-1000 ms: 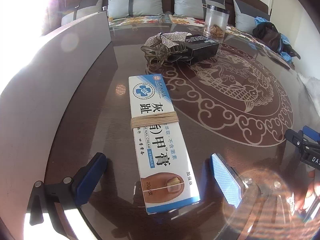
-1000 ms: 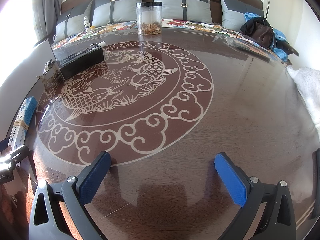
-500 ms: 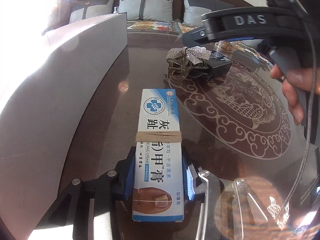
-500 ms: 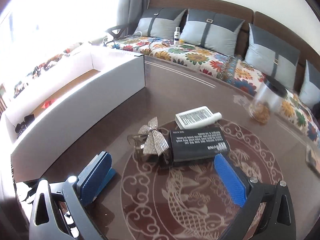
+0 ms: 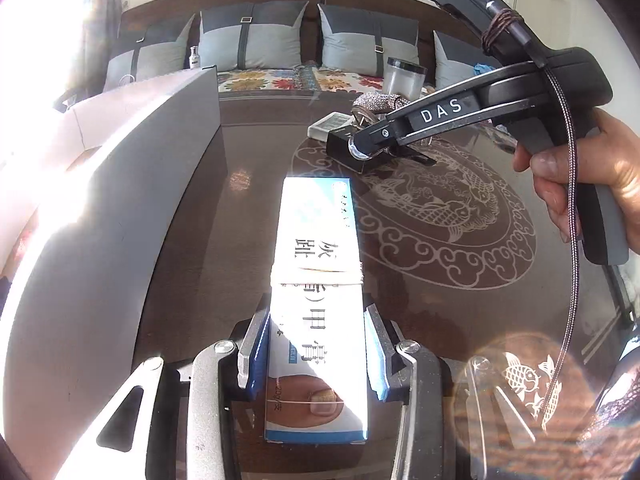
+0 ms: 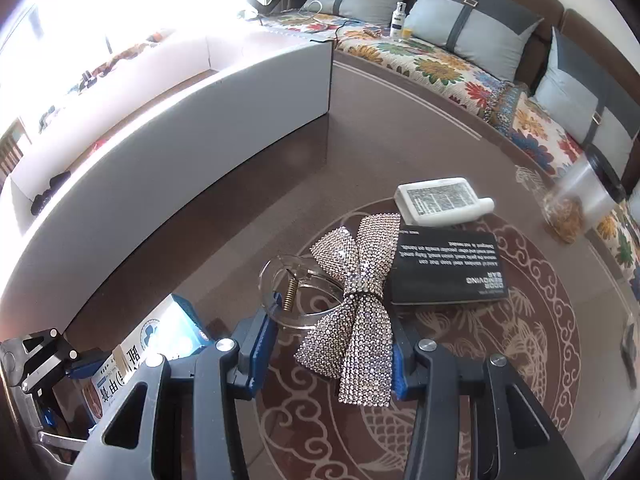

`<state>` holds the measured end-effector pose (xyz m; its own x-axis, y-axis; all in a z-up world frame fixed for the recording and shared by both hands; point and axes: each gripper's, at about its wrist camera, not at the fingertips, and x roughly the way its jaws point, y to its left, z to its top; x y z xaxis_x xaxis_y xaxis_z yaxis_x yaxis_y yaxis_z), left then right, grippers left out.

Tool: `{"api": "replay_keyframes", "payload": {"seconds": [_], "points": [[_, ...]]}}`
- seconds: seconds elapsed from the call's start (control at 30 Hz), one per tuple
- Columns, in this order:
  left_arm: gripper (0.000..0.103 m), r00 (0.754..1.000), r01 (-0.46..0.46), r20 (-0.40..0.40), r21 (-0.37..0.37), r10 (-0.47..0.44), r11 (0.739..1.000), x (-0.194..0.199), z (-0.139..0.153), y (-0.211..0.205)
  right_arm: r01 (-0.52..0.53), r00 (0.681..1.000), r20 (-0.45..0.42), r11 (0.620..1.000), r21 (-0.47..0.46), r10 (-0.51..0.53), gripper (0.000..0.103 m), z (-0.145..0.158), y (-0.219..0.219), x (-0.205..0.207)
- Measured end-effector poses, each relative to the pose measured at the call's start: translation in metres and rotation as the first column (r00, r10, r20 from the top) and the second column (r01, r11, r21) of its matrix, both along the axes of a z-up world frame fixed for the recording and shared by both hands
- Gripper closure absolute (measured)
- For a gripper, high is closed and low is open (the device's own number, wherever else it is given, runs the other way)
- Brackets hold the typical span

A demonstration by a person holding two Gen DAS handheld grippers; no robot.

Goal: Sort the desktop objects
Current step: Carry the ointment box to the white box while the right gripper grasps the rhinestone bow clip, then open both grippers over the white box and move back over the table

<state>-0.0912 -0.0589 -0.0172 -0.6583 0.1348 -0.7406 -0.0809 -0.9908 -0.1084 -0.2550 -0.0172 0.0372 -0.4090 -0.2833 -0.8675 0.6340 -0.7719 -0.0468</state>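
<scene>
The left gripper (image 5: 316, 354) points steeply down, its blue pads pressed against both sides of a cream box (image 5: 316, 280). The right gripper (image 6: 328, 350) also tilts down; its jaws have just been closing and now pinch a sparkly bow clip (image 6: 356, 300). A bare hand (image 5: 592, 184) grasps the right gripper's handle.

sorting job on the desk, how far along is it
Early stage. Done: a few dark items already lie in the white box. In hand: the left tongs are shut on the nail cream carton; the right tongs, whose jaws have just been closing, sit around the rhinestone bow clip. Left: the black box, white bottle and clear jar remain on the table.
</scene>
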Motion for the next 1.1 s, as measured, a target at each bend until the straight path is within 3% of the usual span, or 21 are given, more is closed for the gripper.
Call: {"api": "replay_keyframes", "payload": {"seconds": [0.1,0.2,0.37,0.5,0.67,0.77,0.83,0.93,1.03,1.1], "points": [[0.063,0.999,0.008,-0.033,0.075,-0.006,0.997,0.019,0.029,-0.007,0.055,0.997,-0.044,0.998,-0.012,-0.055,0.056,0.025,0.022,0.02],[0.063,0.995,-0.021,-0.091,0.132,0.033,0.991,0.038,0.066,-0.032,0.041,0.995,-0.094,0.999,-0.033,-0.044,0.056,0.06,0.02,0.032],[0.063,0.976,-0.161,-0.131,0.121,0.176,0.98,0.058,0.108,-0.117,-0.024,0.996,-0.092,0.982,-0.19,0.007,0.056,0.106,-0.037,0.055],[0.063,0.949,-0.305,-0.062,0.073,0.31,0.949,0.059,0.104,-0.201,-0.127,0.991,-0.084,0.949,-0.288,0.107,0.056,0.113,-0.116,0.079],[0.062,0.91,-0.402,0.109,0.006,0.399,0.916,0.046,0.061,-0.265,-0.191,0.981,-0.038,0.948,-0.254,0.188,0.055,0.072,-0.206,0.099],[0.049,0.888,-0.428,0.177,-0.023,0.425,0.904,0.044,0.041,-0.273,-0.181,0.98,0.049,0.962,-0.207,0.195,0.04,0.037,-0.233,0.104],[0.025,0.873,-0.46,0.155,-0.055,0.463,0.886,0.051,0.039,-0.272,-0.178,0.981,0.048,0.967,-0.18,0.19,0.032,0.028,-0.237,0.113],[0.022,0.856,-0.503,0.092,-0.073,0.508,0.861,0.067,0.047,-0.264,-0.184,0.982,-0.002,0.963,-0.195,0.187,0.008,0.033,-0.221,0.129],[0.022,0.857,-0.513,0.032,-0.044,0.514,0.857,0.082,0.058,-0.246,-0.158,0.984,-0.115,0.963,-0.216,0.135,0.005,0.051,-0.18,0.145],[0.022,0.874,-0.486,-0.012,0.003,0.486,0.874,0.09,0.068,-0.226,-0.113,0.978,-0.198,0.971,-0.213,0.07,0.0,0.061,-0.142,0.154]]}}
